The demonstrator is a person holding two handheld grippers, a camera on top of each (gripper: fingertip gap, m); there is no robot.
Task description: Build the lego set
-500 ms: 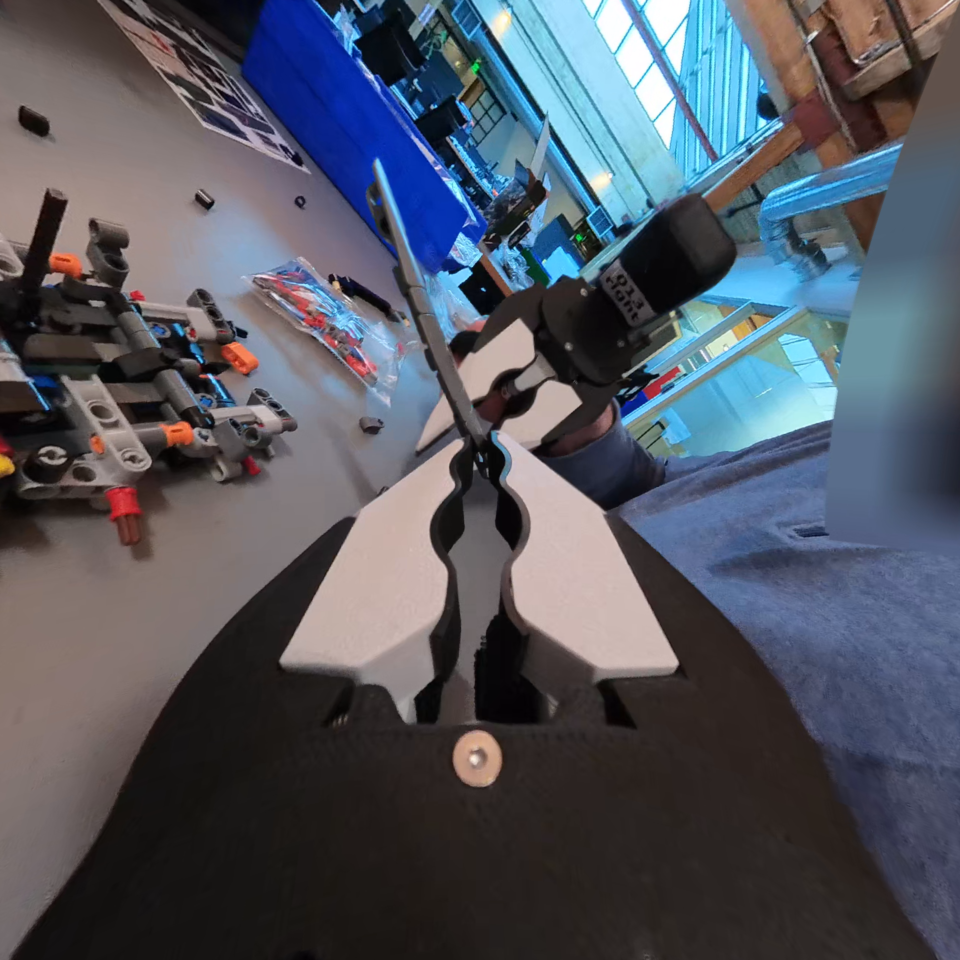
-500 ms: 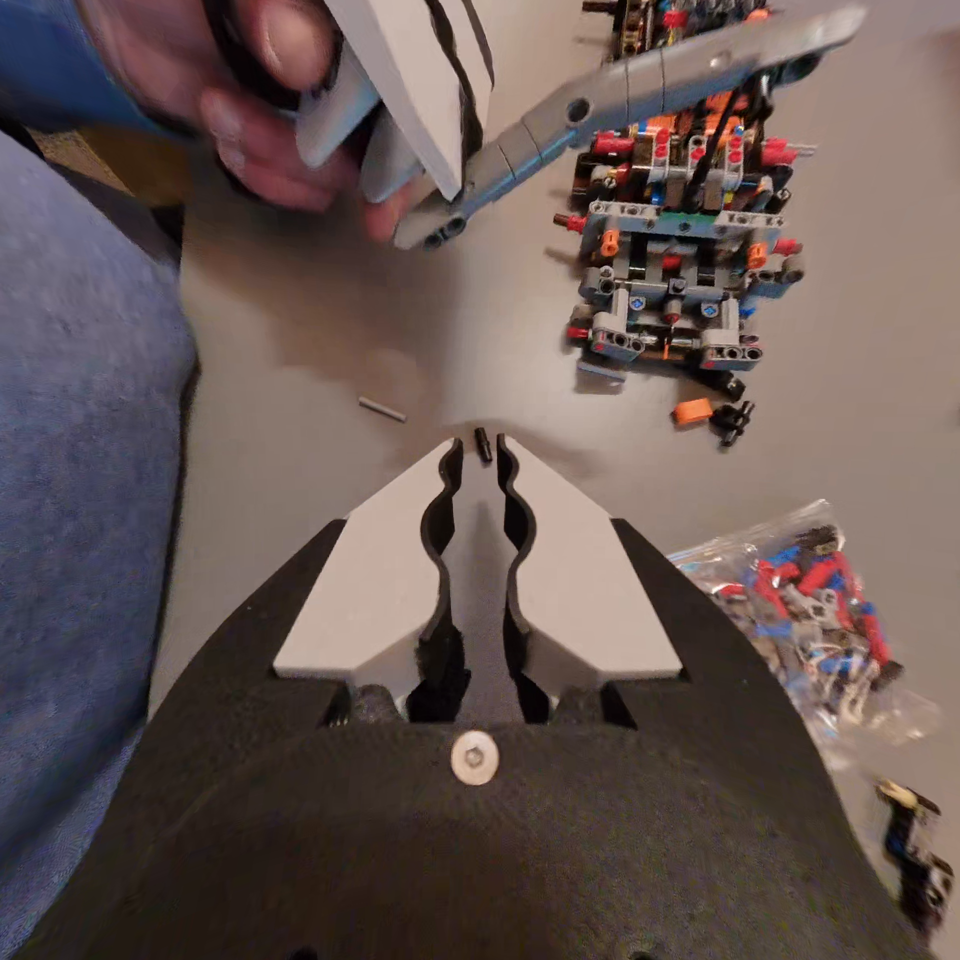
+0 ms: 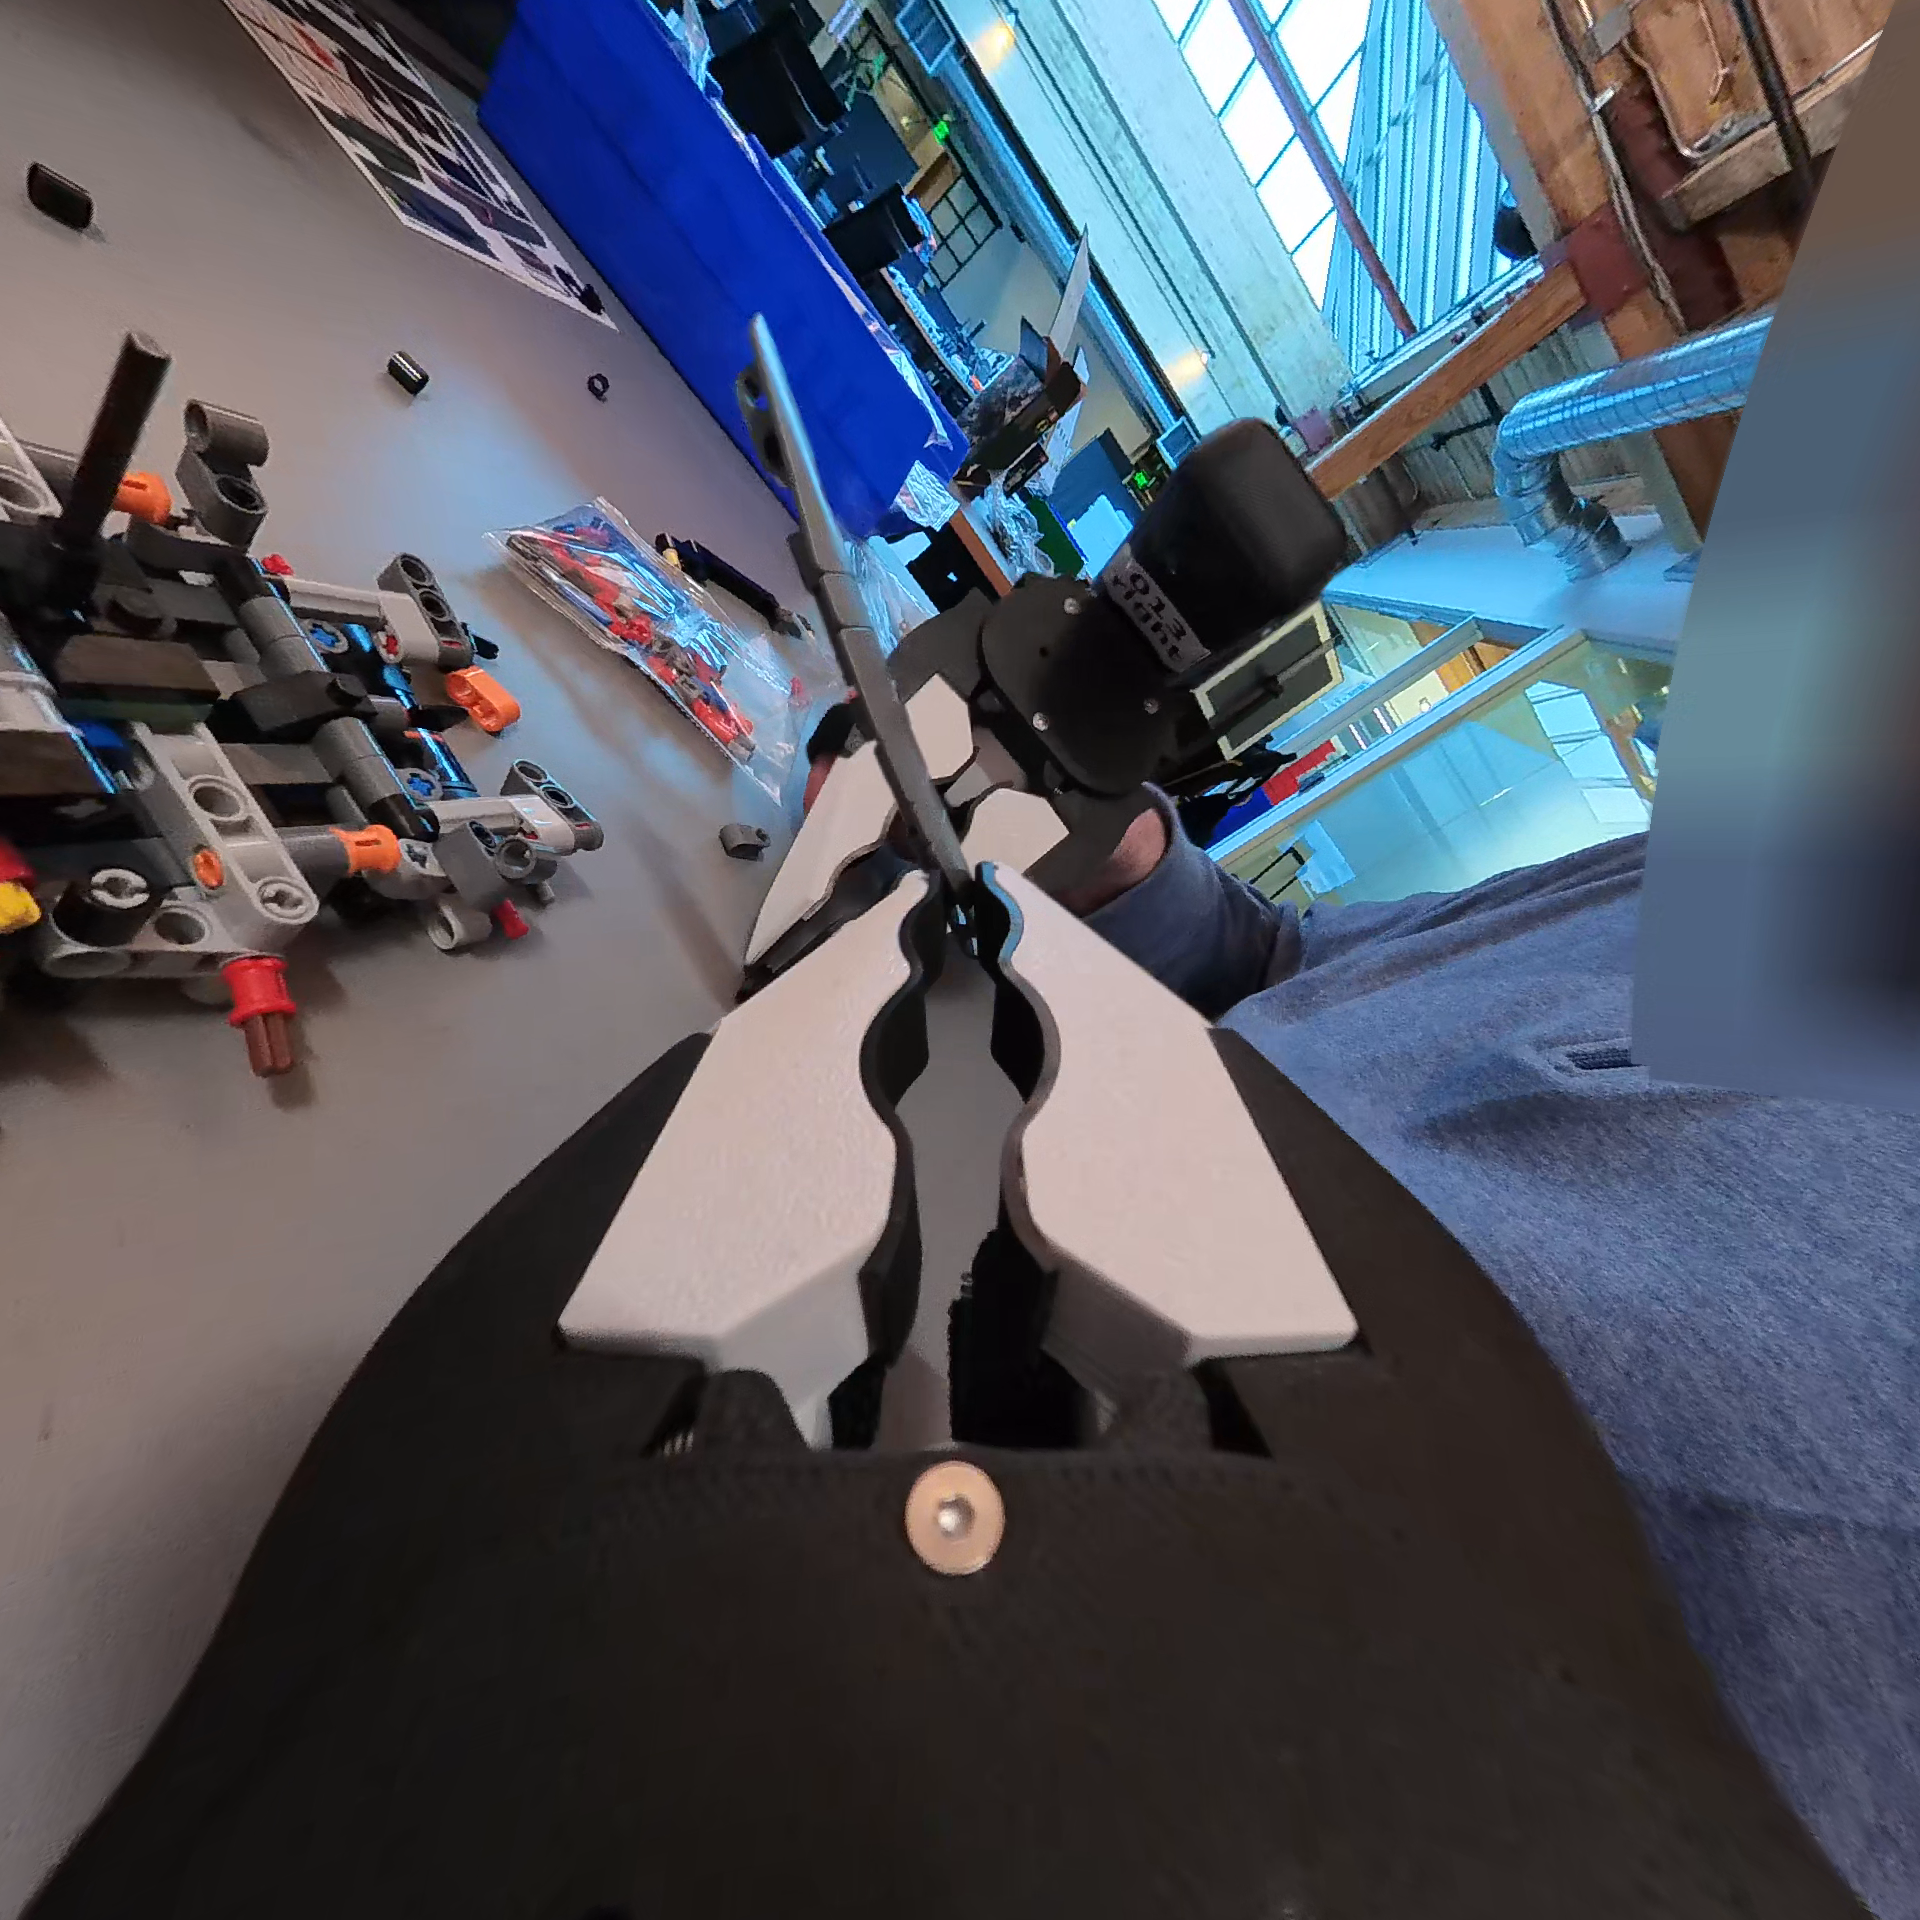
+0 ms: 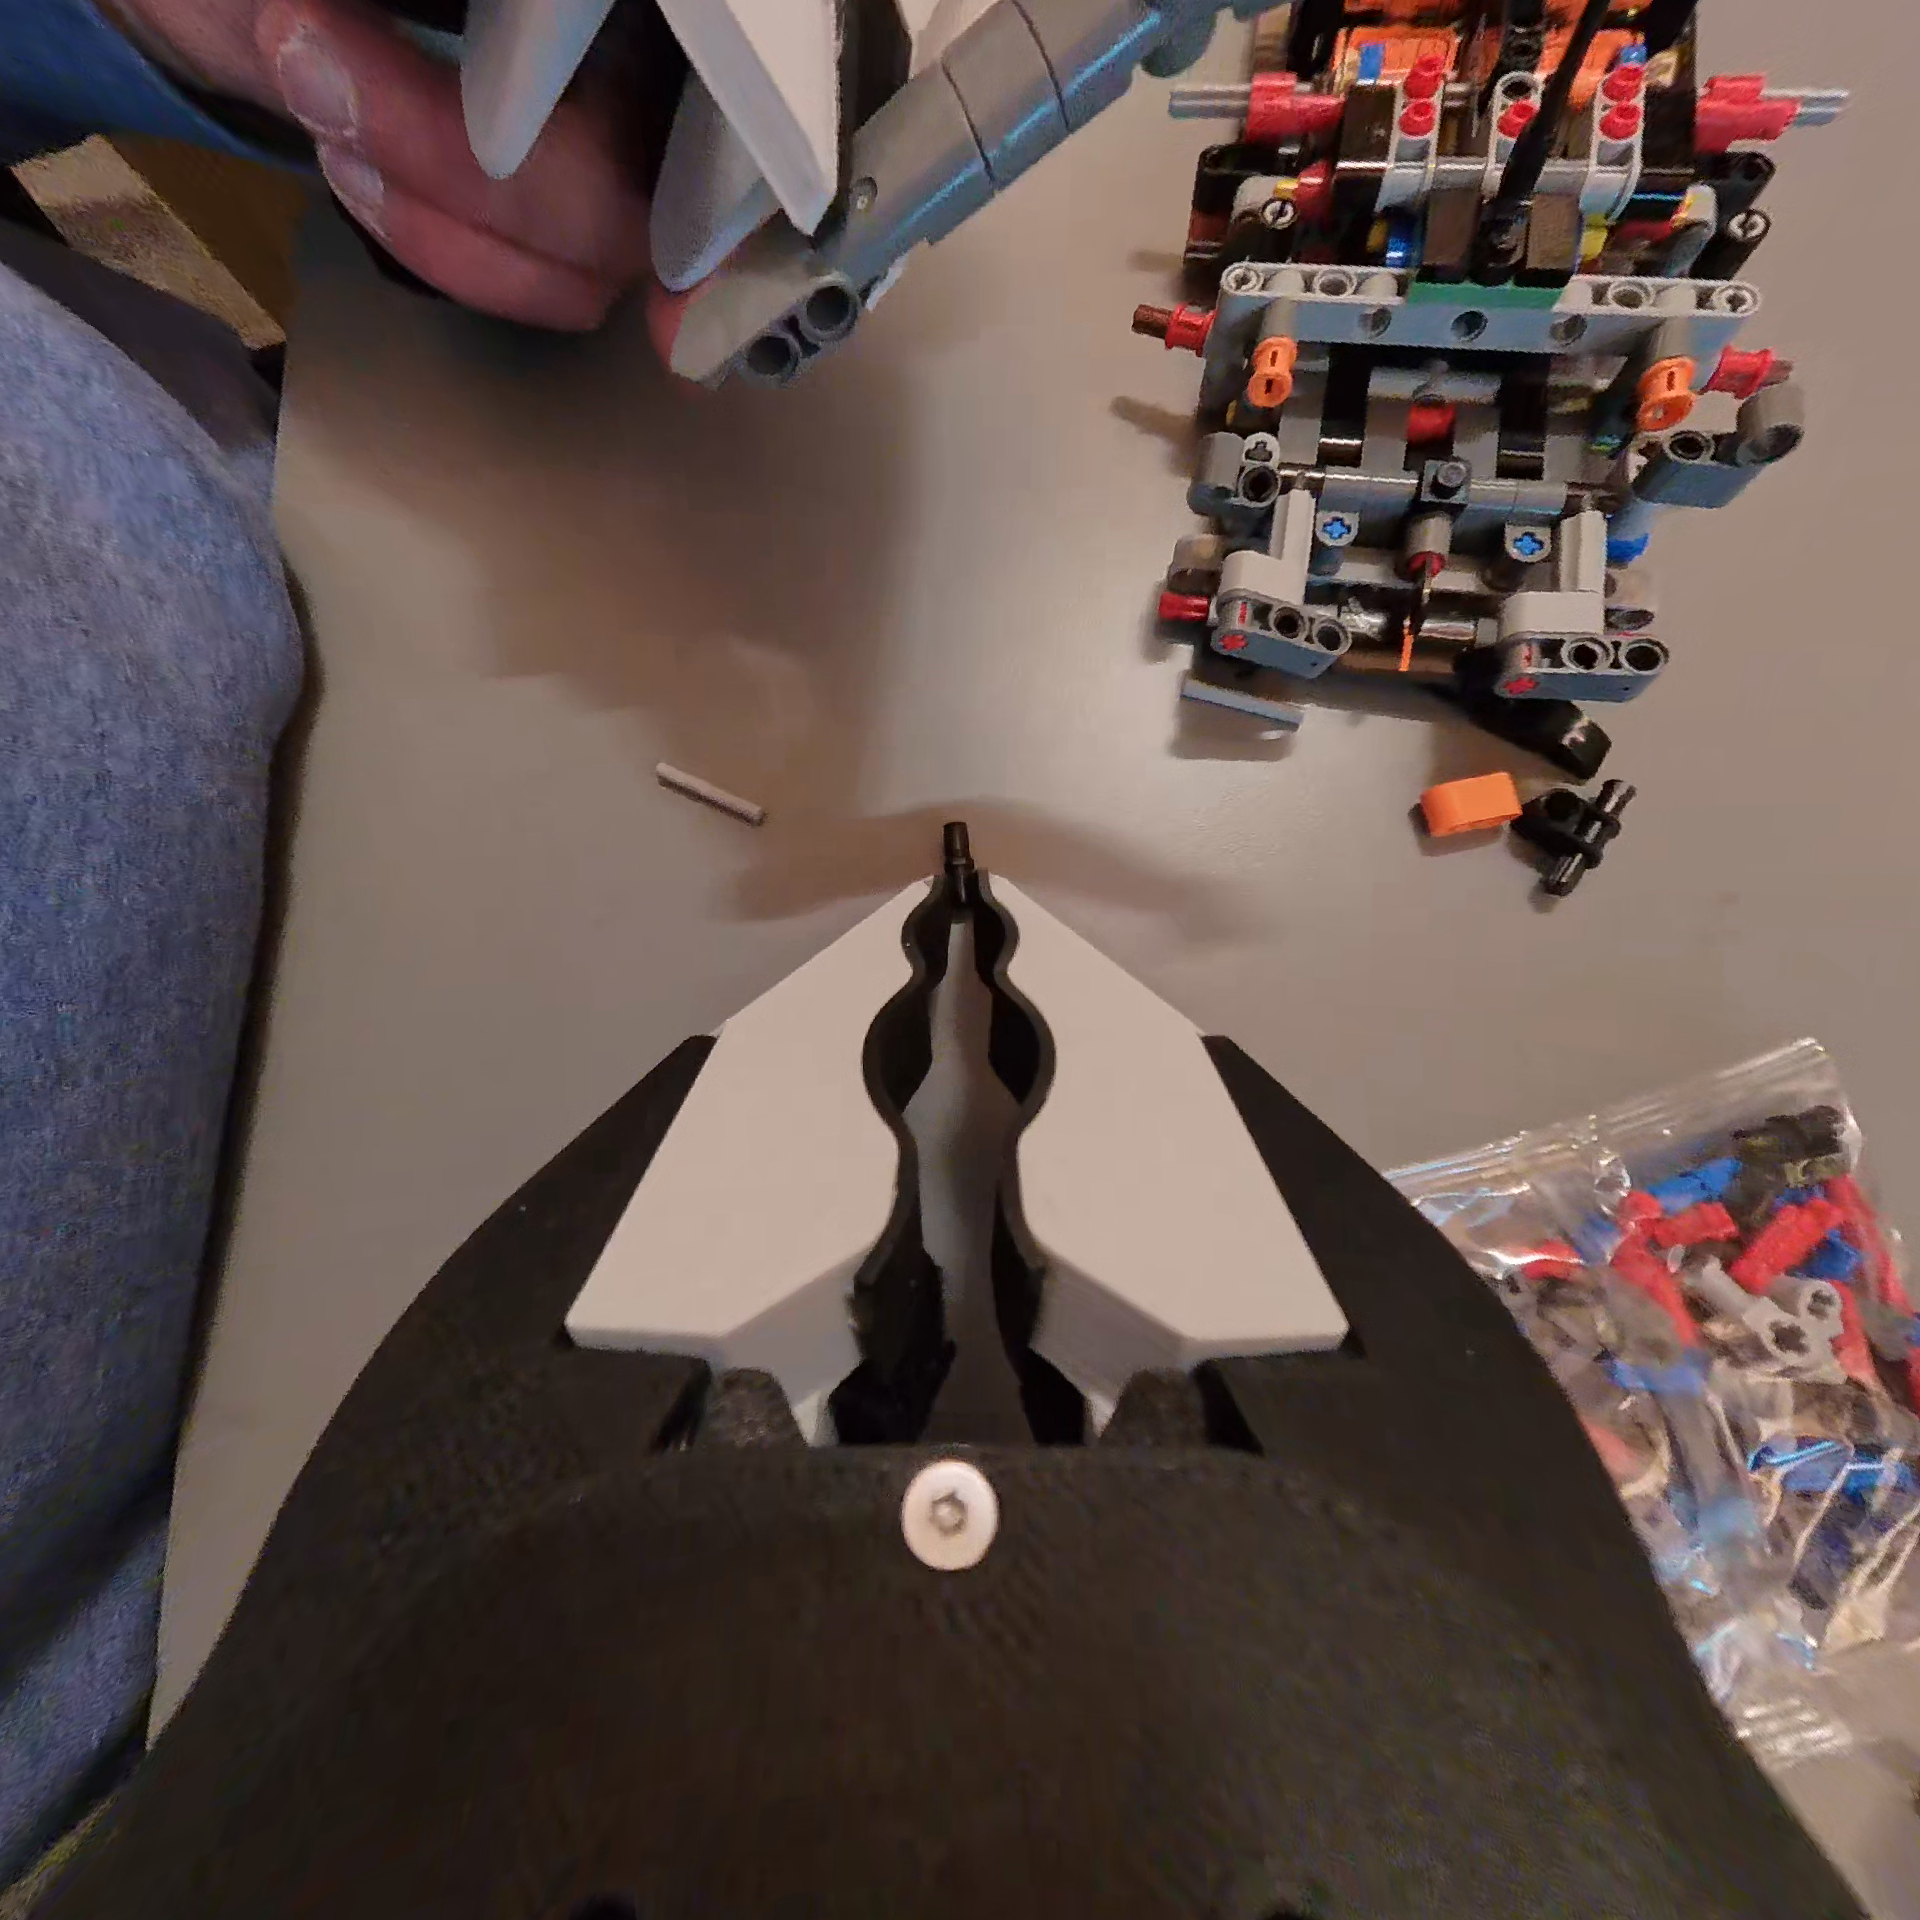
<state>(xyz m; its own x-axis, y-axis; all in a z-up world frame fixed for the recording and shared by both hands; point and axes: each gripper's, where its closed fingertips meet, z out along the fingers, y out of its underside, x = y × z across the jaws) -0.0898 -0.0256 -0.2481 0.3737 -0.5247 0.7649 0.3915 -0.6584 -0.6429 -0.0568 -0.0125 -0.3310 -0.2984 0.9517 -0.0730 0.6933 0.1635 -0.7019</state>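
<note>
1. grey table [image 4: 623,582] carries one part-built model [image 4: 1455,416], one bag [image 4: 1704,1351] of mixed pieces and a few loose parts.
2. left gripper [image 3: 961,894]: fingers closed on one long grey panel [image 3: 831,582], which rises past the tips; its end with two holes shows in the right wrist view [image 4: 800,322].
3. right gripper [image 4: 961,888]: fingers closed on one black pin [image 4: 956,852], its tip projecting past the fingertips, over the table.
4. one grey axle [image 4: 710,793] lies on the table, just left of the pin.
5. one orange piece [image 4: 1467,802] and one black connector [image 4: 1574,831] lie together below the model.
6. model stands right of the panel, apart from both grippers.
</note>
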